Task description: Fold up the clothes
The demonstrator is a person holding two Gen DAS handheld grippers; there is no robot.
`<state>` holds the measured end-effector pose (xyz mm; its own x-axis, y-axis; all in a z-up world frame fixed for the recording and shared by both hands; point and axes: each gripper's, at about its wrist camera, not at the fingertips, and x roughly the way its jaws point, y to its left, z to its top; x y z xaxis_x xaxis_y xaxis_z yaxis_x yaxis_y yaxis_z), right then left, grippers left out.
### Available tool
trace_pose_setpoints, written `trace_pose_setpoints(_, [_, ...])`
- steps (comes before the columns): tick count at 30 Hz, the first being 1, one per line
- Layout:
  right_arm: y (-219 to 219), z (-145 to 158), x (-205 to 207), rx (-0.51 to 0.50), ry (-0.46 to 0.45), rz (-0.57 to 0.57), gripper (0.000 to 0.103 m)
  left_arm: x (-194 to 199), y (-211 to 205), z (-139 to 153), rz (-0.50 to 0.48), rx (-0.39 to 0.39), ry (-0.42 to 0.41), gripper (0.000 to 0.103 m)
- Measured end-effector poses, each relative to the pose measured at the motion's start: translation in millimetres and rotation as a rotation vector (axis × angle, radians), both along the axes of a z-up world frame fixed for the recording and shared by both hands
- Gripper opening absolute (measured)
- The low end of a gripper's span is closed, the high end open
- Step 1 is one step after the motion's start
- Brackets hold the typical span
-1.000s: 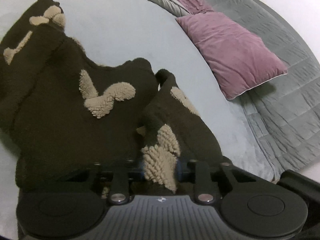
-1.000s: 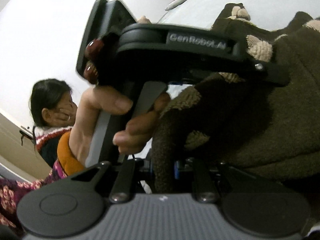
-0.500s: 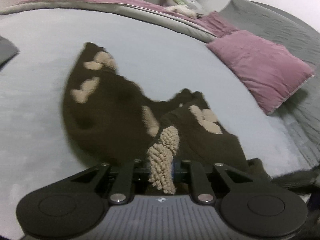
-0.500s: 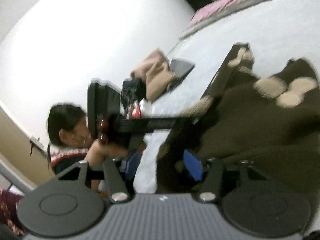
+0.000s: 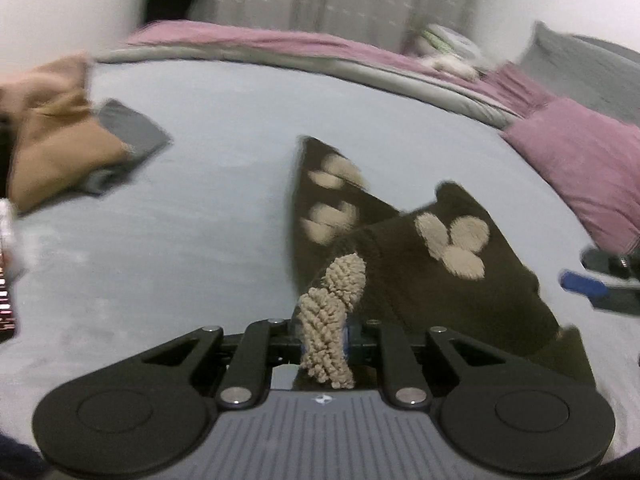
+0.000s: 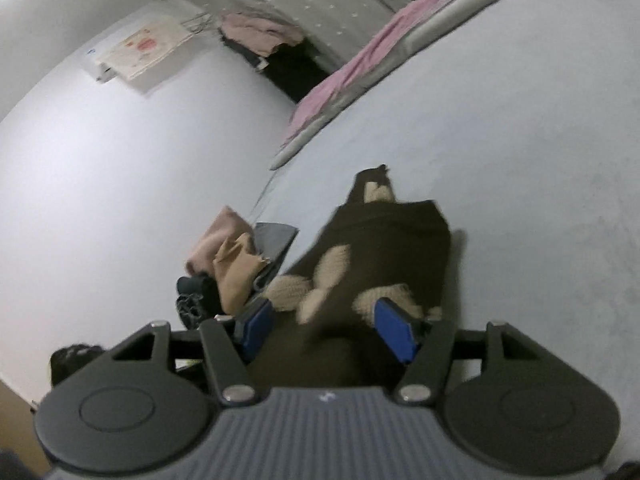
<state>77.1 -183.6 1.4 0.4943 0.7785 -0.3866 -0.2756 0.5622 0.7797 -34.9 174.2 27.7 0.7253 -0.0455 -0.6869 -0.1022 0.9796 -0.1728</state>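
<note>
The right claw (image 6: pixel 328 330) has let go of the sweater (image 5: pixel 420 264) and now gapes apart; the left claw (image 5: pixel 326 332) stays clamped on its shaggy beige patch. The brown sweater lies rumpled on the bed (image 5: pixel 180 240).

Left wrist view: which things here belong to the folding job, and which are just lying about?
In the job:
- brown fleece garment with beige patches
- left claw, shut on its fringed edge
- right claw, open over the garment
- bed sheet as the folding surface

Lying about:
- tan clothes pile
- grey folded item
- purple pillow
</note>
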Motion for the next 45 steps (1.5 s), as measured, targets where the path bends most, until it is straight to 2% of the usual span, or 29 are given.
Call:
trace_pose_setpoints(8, [31.5, -19.2, 12.6, -0.099, 0.025, 0.012, 0.066, 17.4, 32.3, -11.5, 0.23, 0.071, -0.036, 0.015])
trace_pose_setpoints(12, [42.1, -30.9, 17.6, -0.141, 0.039, 0.002, 0.069, 26.1, 41.0, -25.7, 0.29, 0.123, -0.061, 0.015])
trace_pose_setpoints(21, [53.9, -58.2, 18.4, -0.284, 0.063, -0.039, 0.069, 33.9, 78.9, -50.7, 0.408, 0.178, -0.096, 0.015])
trace_pose_setpoints(26, [69.9, -64.0, 12.2, -0.299, 0.055, -0.055, 0.069, 36.1, 100.1, -62.2, 0.427, 0.084, -0.079, 0.015])
trace_pose_setpoints(30, [83.3, -66.4, 13.6, -0.291, 0.046, -0.078, 0.069, 34.4, 102.7, -66.9, 0.438, 0.069, -0.09, 0.015])
trace_pose_setpoints(36, [80.5, -66.8, 26.1, -0.332, 0.04, -0.125, 0.069, 29.2, 110.9, -60.3, 0.504, 0.038, -0.158, 0.015])
trace_pose_setpoints(40, [71.6, -70.1, 38.3, -0.349, 0.049, -0.163, 0.069, 22.4, 105.4, -49.6, 0.56, 0.119, -0.247, 0.015])
trace_pose_setpoints(45, [101.7, -69.9, 62.0, -0.381, 0.036, -0.131, 0.071, 12.4, 112.5, -43.2, 0.652, 0.18, -0.322, 0.015])
